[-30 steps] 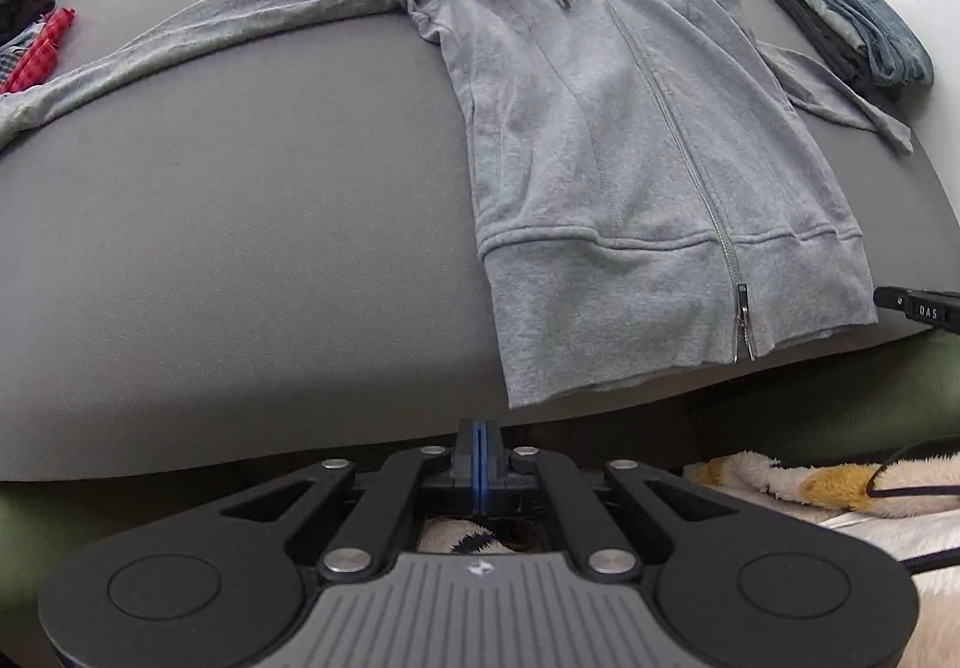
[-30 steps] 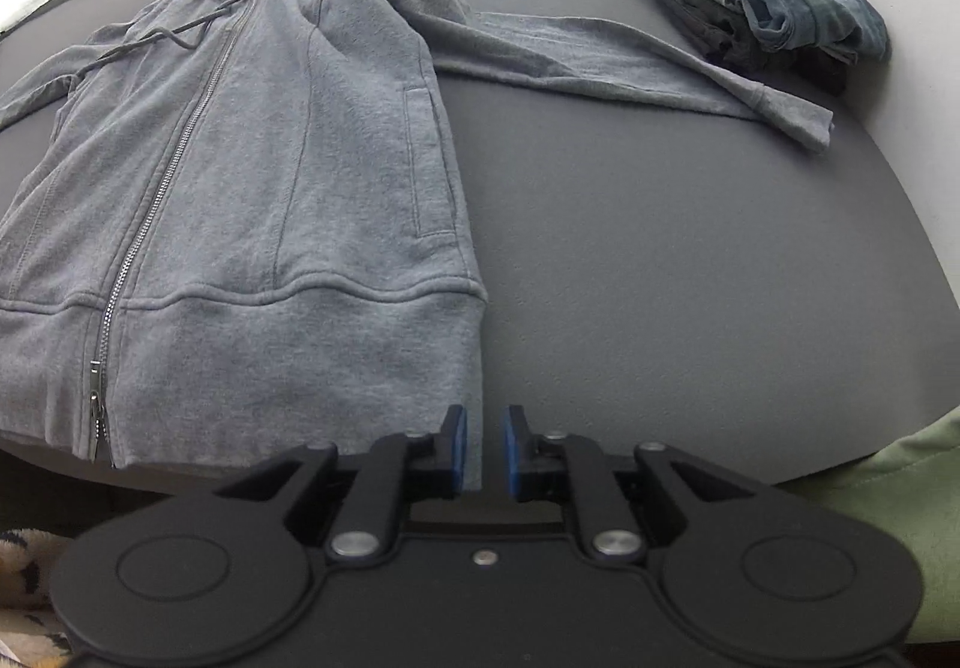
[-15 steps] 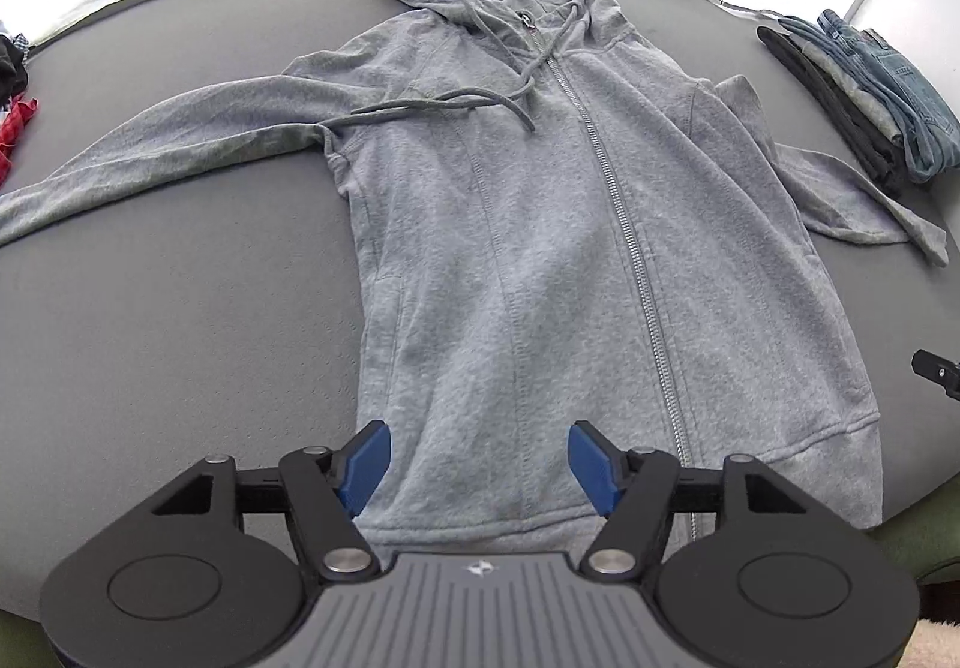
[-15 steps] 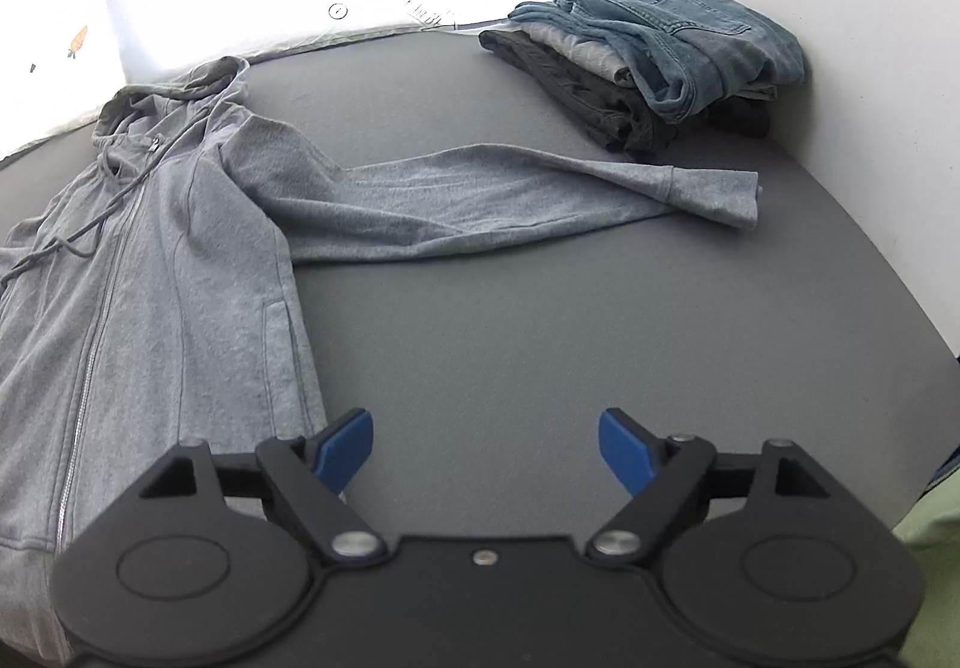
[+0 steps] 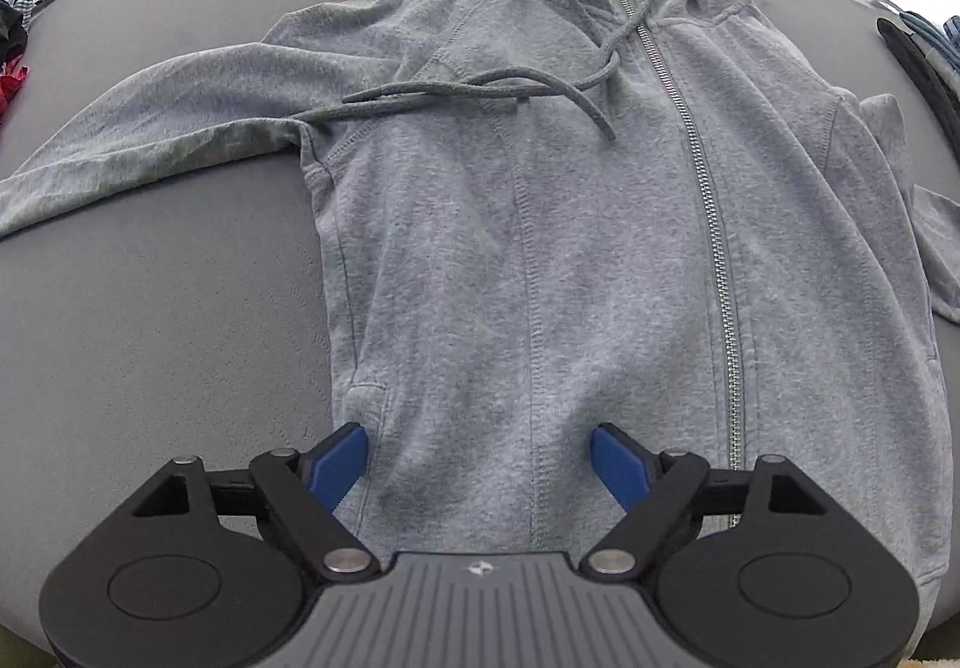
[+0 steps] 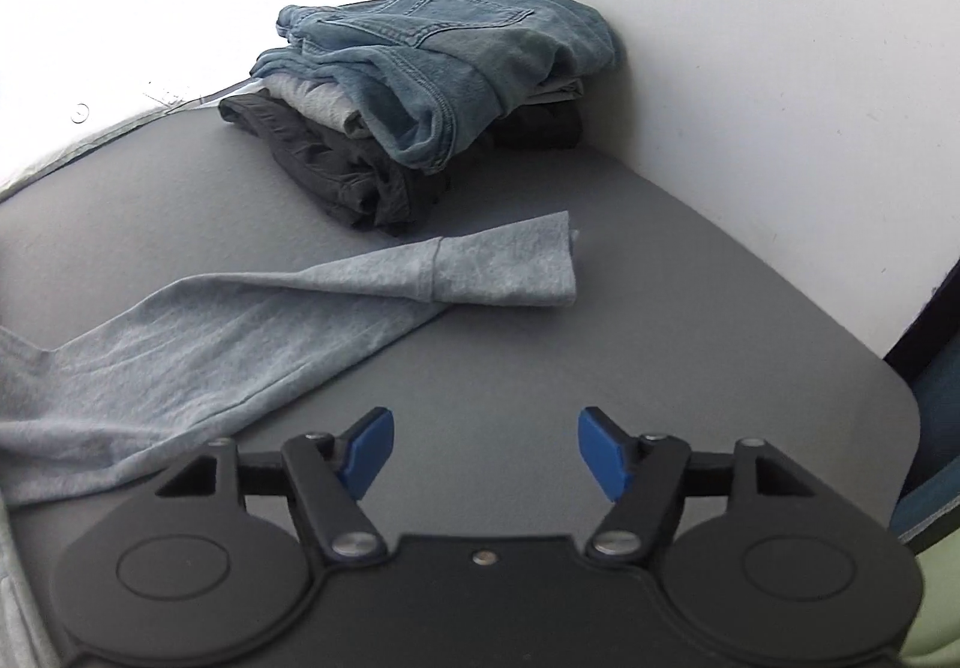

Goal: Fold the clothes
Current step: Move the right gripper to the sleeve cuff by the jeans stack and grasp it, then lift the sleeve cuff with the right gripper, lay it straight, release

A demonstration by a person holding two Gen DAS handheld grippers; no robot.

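Grey table (image 5: 162, 320) already carries a folded pile (image 6: 420, 98) by the wall, while the grey hoodie (image 5: 540, 248) lies flat and unfolded under the opening left gripper (image 5: 479, 465), and the empty right gripper (image 6: 485, 451) is closing near its sleeve (image 6: 252, 320).

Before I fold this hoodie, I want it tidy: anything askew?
Yes. The drawstrings trail sideways across the chest of the hoodie instead of hanging straight, and one reaches the sleeve. Otherwise it lies flat and zipped.
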